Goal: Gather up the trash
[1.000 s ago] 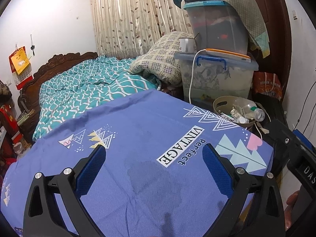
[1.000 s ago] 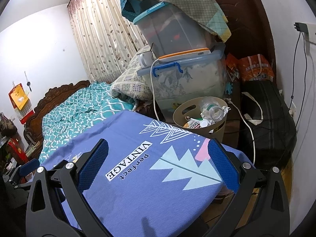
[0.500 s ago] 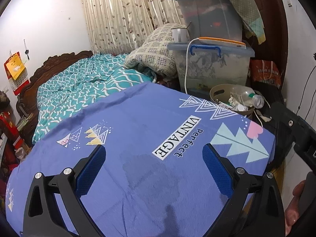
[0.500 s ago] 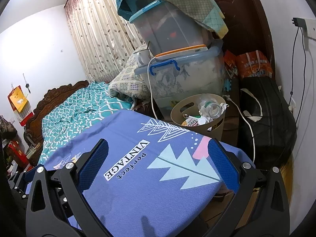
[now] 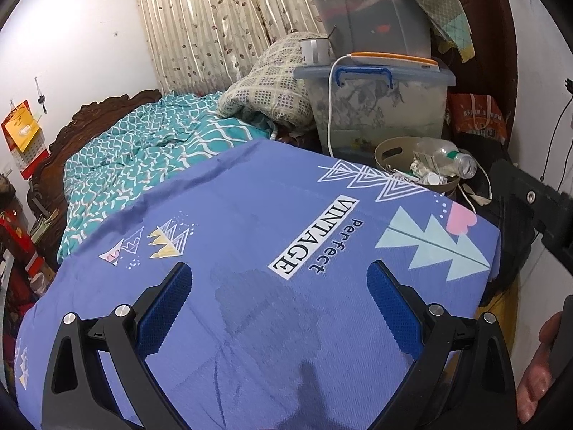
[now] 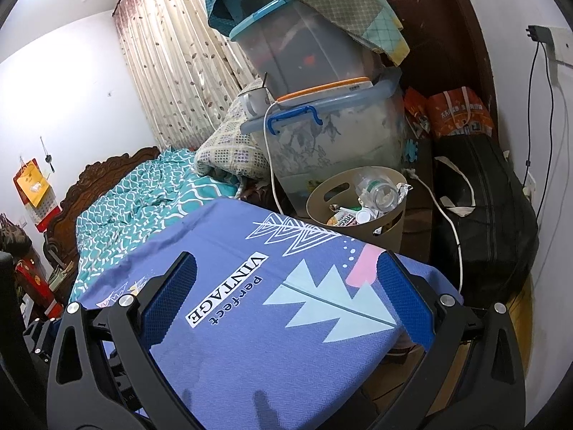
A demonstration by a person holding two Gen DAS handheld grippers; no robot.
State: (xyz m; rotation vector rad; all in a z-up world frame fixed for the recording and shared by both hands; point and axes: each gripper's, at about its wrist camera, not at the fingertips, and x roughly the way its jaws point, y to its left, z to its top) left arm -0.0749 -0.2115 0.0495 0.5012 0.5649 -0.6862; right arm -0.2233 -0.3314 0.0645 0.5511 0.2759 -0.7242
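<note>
A beige trash basket (image 6: 322, 193) stands on the floor past the far right corner of a table covered by a purple "Perfect VINTAGE" cloth (image 6: 250, 308). It holds a clear plastic bottle (image 6: 379, 190), crumpled wrappers and small packets. It also shows in the left wrist view (image 5: 388, 148) with the bottle (image 5: 447, 157) on top. My left gripper (image 5: 277, 302) is open and empty above the cloth, near a damp patch (image 5: 258, 297). My right gripper (image 6: 286, 297) is open and empty above the cloth's right end.
Stacked clear storage bins (image 6: 333, 125) with a white cable stand behind the basket. A black bag (image 6: 483, 215) lies to the right against the wall. A bed with a teal quilt (image 5: 143, 150) lies beyond the table on the left.
Both grippers have drifted slightly back and up, so more of the table and room shows. Both stay open and empty.
</note>
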